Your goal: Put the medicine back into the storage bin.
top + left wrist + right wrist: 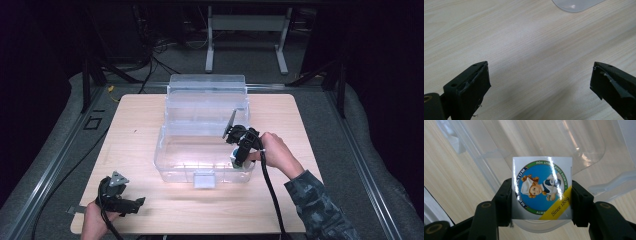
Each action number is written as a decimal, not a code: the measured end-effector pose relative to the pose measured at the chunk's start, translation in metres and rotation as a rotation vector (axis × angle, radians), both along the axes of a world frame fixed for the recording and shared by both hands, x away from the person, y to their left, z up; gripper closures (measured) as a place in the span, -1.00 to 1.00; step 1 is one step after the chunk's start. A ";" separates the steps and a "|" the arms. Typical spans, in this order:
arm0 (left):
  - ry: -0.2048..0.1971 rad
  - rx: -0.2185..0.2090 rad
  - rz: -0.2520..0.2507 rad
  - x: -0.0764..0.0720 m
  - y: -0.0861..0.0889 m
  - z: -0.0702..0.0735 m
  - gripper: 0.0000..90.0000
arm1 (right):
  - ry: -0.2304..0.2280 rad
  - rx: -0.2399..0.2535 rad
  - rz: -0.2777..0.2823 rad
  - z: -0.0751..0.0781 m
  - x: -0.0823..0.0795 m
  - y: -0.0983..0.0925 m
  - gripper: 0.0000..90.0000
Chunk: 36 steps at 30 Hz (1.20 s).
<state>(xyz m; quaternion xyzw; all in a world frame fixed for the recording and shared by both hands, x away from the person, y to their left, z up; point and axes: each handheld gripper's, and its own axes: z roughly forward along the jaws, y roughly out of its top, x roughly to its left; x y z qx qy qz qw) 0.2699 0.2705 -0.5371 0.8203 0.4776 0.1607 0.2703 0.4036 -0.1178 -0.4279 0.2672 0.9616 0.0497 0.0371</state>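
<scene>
Carton: one small white box [542, 188] with flat glossy faces, printed with a round blue picture inside a green ring and a yellow corner band reading "Since 1889"; glare is seen streaked across the print. It is held inside the bin, low at the right front corner.
Right tongs [541, 202]: two black jaws, roughly half open, pressed on the carton's left and right sides, so it is clamped between them. In the high view these tongs [237, 156] are seen pointed down into the bin, gripped by one hand [276, 152].
Bin: one clear plastic tub [172, 160], rounded corners, smooth see-through walls, lid flipped up at the back, a small white latch on the front wall.
Left tongs [540, 85]: two black jaws spread wide, nothing between them, scuffed tape-like pads seen on the inner faces. Held near the front left corner of the surface [140, 125], well apart from the bin.
Surface: one pale wood-grain board, matte, with rounded corners.
</scene>
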 end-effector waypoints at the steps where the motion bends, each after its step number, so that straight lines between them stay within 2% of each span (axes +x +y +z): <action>1: 0.000 0.000 0.000 0.000 0.000 0.000 -0.95 | -0.001 -0.010 0.001 0.000 0.000 0.000 0.02; 7: -0.003 0.011 -0.002 0.000 -0.001 0.000 -0.95 | -0.012 -0.005 -0.002 -0.004 -0.001 -0.001 0.02; 9: -0.002 0.011 -0.002 0.000 -0.001 0.000 -0.95 | 0.011 -0.022 -0.005 -0.004 0.000 -0.001 0.02; 11: -0.002 0.008 0.001 0.000 -0.001 0.000 -0.95 | 0.011 -0.032 -0.005 -0.006 0.001 -0.001 0.02; 12: -0.002 0.010 -0.001 0.000 0.000 0.000 -0.95 | -0.006 -0.016 -0.007 -0.008 0.001 -0.001 0.02; 14: -0.003 0.013 -0.001 0.000 -0.001 0.000 -0.95 | -0.001 -0.005 -0.006 -0.009 0.000 -0.001 0.02; 15: -0.002 0.014 -0.001 0.000 -0.001 0.000 -0.95 | 0.005 -0.040 -0.001 -0.008 0.000 0.000 0.02; 16: -0.002 0.014 -0.001 0.000 -0.001 0.000 -0.95 | 0.001 -0.047 0.002 -0.008 0.000 0.001 0.02; 19: -0.002 0.011 0.003 0.000 -0.001 0.000 -0.95 | 0.006 -0.057 -0.001 -0.010 0.000 0.002 0.02; 21: -0.002 0.011 0.004 0.000 -0.001 0.000 -0.95 | 0.007 -0.049 0.000 -0.012 0.001 0.002 0.02; 22: 0.000 0.013 0.004 0.000 0.000 0.000 -0.95 | -0.007 -0.042 0.003 -0.013 0.001 0.002 0.02; 24: -0.001 0.014 0.004 0.000 -0.001 0.000 -0.95 | 0.009 -0.057 0.002 -0.013 0.001 0.003 0.01; 25: -0.003 0.016 0.003 0.000 0.000 0.000 -0.95 | 0.001 -0.047 0.002 -0.015 0.001 0.003 0.01; 26: -0.004 0.015 0.003 0.000 0.000 0.000 -0.95 | 0.015 -0.064 0.003 -0.015 0.002 0.004 0.01; 29: -0.009 0.016 0.007 0.000 0.001 0.001 -0.95 | 0.022 -0.089 0.006 -0.015 0.002 0.005 0.01; 31: -0.009 0.017 0.008 0.000 0.001 0.001 -0.95 | 0.017 -0.065 0.002 -0.018 0.002 0.005 0.01; 34: -0.004 0.016 0.007 0.000 0.000 0.000 -0.95 | 0.037 -0.081 0.002 -0.019 0.004 0.004 0.01; 36: -0.005 0.015 0.007 0.000 0.001 0.001 -0.95 | 0.029 -0.069 -0.003 -0.022 0.004 0.004 0.01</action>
